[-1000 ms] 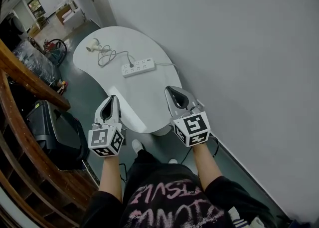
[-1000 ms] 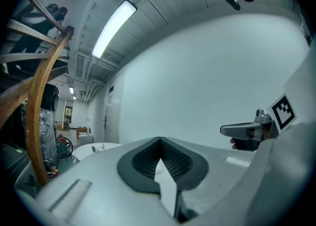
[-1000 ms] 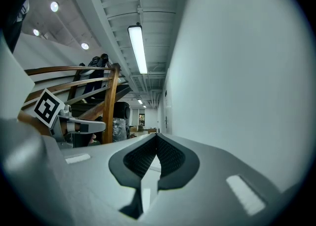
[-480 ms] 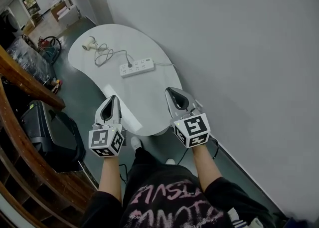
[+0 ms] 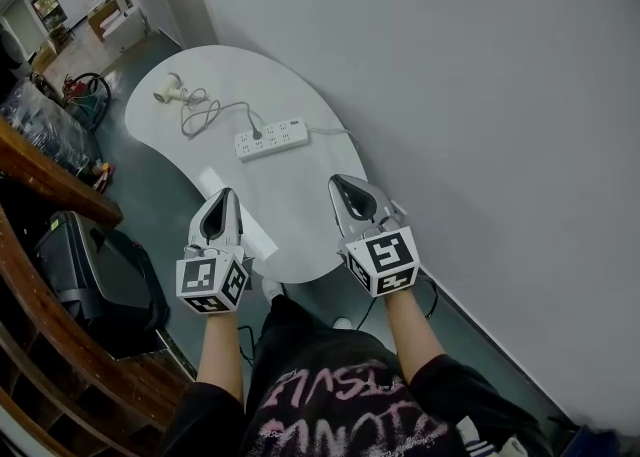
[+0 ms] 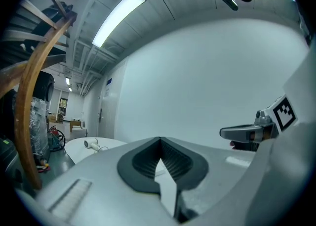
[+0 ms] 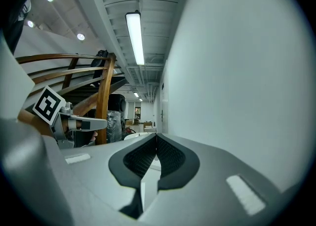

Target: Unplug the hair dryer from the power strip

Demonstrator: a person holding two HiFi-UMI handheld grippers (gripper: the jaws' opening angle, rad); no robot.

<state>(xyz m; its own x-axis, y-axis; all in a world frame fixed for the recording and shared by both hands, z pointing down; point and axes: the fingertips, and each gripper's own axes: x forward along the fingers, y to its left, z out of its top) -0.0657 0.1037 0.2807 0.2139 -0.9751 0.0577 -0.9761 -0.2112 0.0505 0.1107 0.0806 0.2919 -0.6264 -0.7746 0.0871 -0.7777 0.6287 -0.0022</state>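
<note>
White rounded counter (image 5: 292, 197) against grey wall (image 5: 450, 95): white hair dryer (image 5: 165, 93) at far end, cord (image 5: 205, 113) looped, plugged into white power strip (image 5: 271, 138); left claw (image 5: 225, 195), right claw (image 5: 339, 183) closed, empty

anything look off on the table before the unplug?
Nothing stands out. The hair dryer lies at the far end of the table, its cord in a loose loop, its plug seated in the power strip, which lies flat.
</note>
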